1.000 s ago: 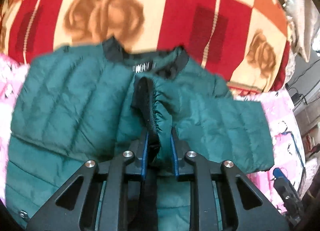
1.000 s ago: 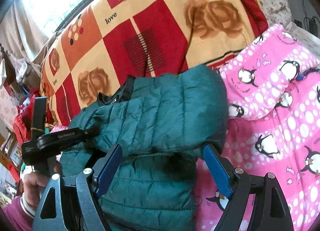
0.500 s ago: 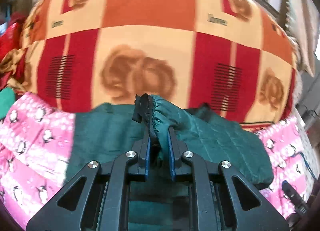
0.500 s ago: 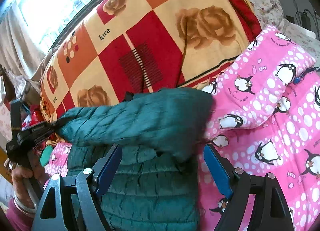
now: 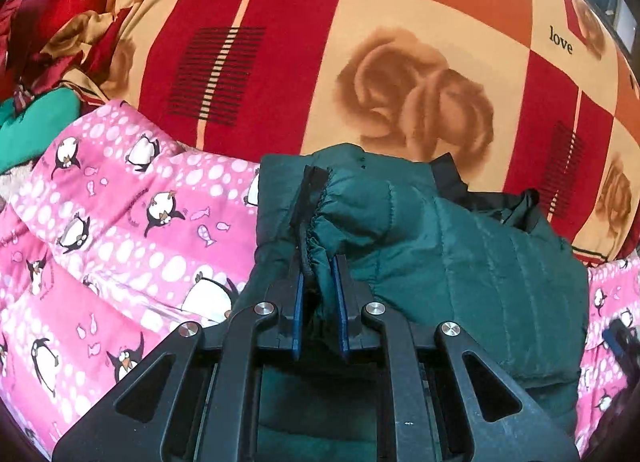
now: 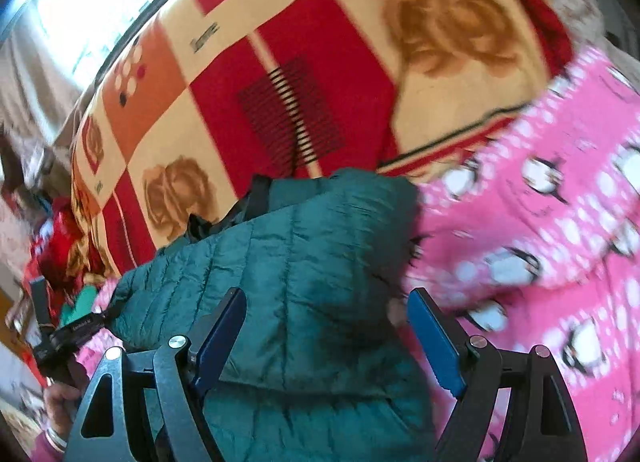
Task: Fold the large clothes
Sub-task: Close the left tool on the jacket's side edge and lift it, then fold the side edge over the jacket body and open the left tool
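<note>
A dark green quilted jacket (image 5: 472,262) lies on a pink penguin-print blanket (image 5: 120,230). My left gripper (image 5: 318,262) is shut on the sleeve's black-edged cuff (image 5: 310,198), and the sleeve stretches from there across the jacket body. In the right wrist view the same jacket (image 6: 312,270) lies under my right gripper (image 6: 326,302), whose blue pads stand wide apart over the folded sleeve with nothing pinched between them. The left gripper (image 6: 92,322) shows at the far left of that view, gripping the cuff end, with a hand (image 6: 60,402) below it.
A red, orange and cream checked blanket with rose prints (image 5: 360,62) rises behind the jacket. Red and green cloth (image 5: 36,62) is heaped at the far left. More pink penguin blanket (image 6: 540,242) spreads to the right of the jacket.
My left gripper has carried the cuff leftwards across the jacket, drawing the sleeve out over the body to the jacket's left edge. The right gripper has shifted over the jacket, its jaws still wide.
</note>
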Motion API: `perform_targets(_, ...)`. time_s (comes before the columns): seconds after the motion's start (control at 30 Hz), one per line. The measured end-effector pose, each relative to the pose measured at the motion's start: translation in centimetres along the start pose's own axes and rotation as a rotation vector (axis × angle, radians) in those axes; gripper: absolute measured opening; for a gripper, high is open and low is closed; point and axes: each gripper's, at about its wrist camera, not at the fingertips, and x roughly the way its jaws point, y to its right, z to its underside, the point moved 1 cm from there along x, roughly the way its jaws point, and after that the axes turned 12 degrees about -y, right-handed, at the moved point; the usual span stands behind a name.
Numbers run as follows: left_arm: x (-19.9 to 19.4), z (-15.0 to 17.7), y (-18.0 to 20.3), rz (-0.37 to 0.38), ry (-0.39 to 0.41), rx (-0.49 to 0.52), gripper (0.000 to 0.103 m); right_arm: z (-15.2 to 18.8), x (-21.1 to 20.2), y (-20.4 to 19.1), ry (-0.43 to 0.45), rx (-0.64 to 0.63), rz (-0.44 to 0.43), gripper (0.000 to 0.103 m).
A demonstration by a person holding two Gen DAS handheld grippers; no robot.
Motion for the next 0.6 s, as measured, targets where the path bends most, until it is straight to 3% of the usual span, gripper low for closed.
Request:
perform_targets(0.17,0.4,0.1,0.2,-0.016,0.001,0.027,0.013,-2.5,4.7,-1.8,-0.064,-0.073,0.057,0.078)
perform_targets(0.27,0.8,-0.2,-0.2,0.024,-0.02,0.027,0.017,-3.0,8.4,-1.6,-0.138,-0.085,0.121,0.079)
perform_targets(0.43,-0.1,-0.9,-0.9,0.1,-0.039,-0.003,0.055,-2.8,9.2,-1.4,-0.141,-0.074,0.159,0.079)
perform_targets(0.6,-3.9,-1.4,-0.4,0.146,0.047,-0.026,0.068,-2.3,4.5,-2.8,-0.071,-0.059,0.121,0.079)
